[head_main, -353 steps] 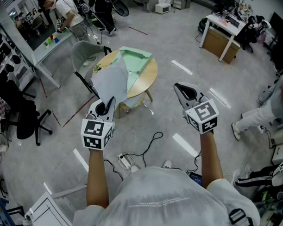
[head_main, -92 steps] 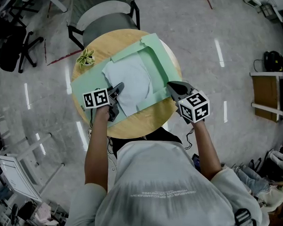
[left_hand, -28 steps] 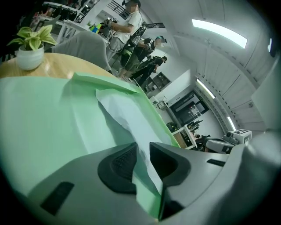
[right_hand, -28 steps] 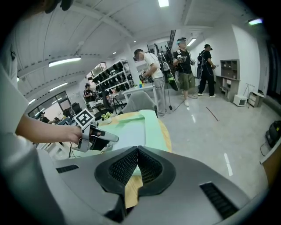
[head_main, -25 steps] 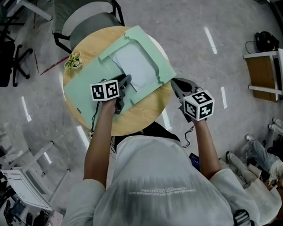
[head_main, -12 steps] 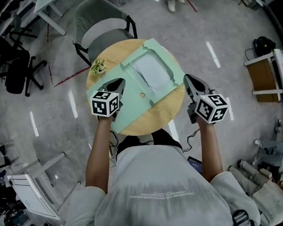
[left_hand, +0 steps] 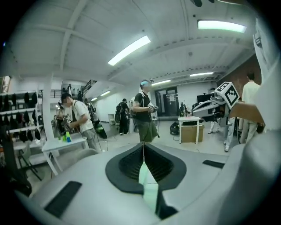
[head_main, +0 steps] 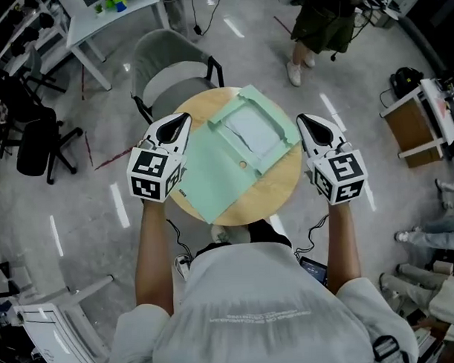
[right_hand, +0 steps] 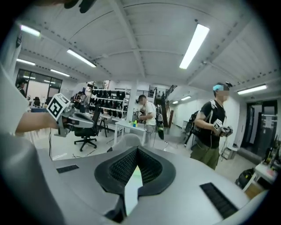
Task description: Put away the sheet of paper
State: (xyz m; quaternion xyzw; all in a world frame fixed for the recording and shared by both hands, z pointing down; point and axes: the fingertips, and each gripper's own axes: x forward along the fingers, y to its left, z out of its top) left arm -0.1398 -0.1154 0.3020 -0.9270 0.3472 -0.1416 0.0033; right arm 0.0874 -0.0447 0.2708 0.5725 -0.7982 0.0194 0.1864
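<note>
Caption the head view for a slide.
Left gripper and right gripper, both shut, flank round table; paper sheet in open green folder.

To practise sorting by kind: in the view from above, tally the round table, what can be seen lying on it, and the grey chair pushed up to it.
Round table: 1
Grey chair: 1
Green folder: 1
Sheet of paper: 1
Total: 4
</note>
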